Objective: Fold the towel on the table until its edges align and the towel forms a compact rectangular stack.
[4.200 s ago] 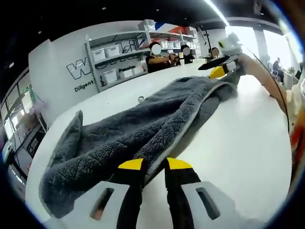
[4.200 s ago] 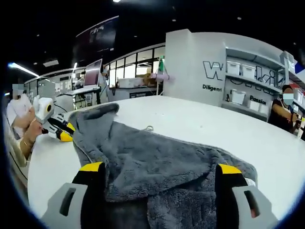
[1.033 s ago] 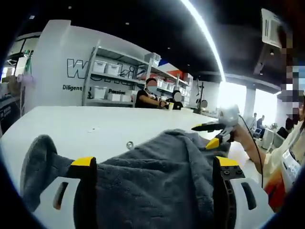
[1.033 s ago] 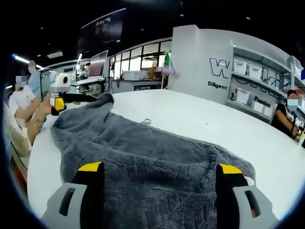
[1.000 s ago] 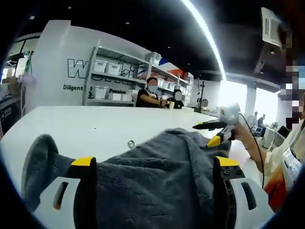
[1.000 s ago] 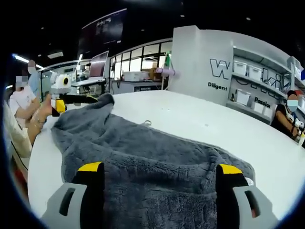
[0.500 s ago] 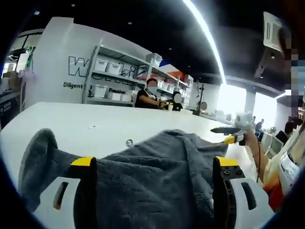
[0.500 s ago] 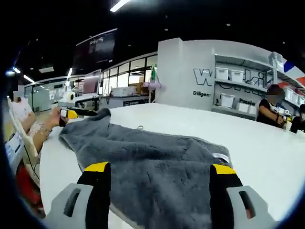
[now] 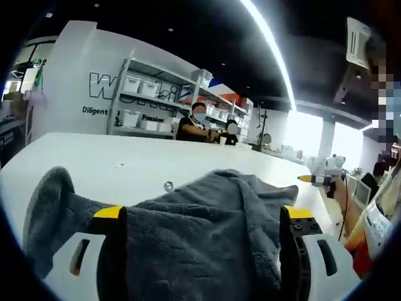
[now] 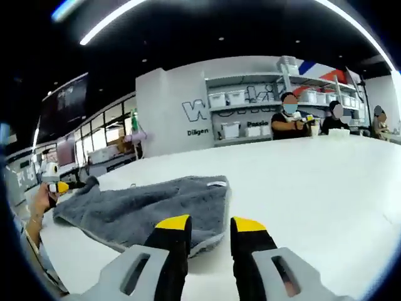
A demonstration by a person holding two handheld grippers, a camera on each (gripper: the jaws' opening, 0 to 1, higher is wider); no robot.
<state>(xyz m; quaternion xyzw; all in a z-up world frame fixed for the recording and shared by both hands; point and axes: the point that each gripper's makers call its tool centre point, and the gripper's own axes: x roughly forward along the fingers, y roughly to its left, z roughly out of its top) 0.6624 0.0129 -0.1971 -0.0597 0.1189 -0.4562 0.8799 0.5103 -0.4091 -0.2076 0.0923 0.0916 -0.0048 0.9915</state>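
On the back wall (image 9: 69,69), large letters begin "W" and a smaller line begins "Diligent"; the rest is cut off by a metal shelf unit (image 9: 160,94) holding pale bins, with a word like "Passion" between its shelves. The grey towel (image 9: 207,232) is thick, fluffy pile, lying rumpled on the smooth white table (image 9: 125,157) (one corner bunches up at the far left). The left gripper (image 9: 203,216) has yellow-tipped black jaws spread wide, with towel between them. In the right gripper view the towel (image 10: 150,204) lies flatter, a small white tag (image 10: 217,183) on its edge. The right gripper (image 10: 210,224) has its jaws nearly together, empty, just above the towel's near edge.
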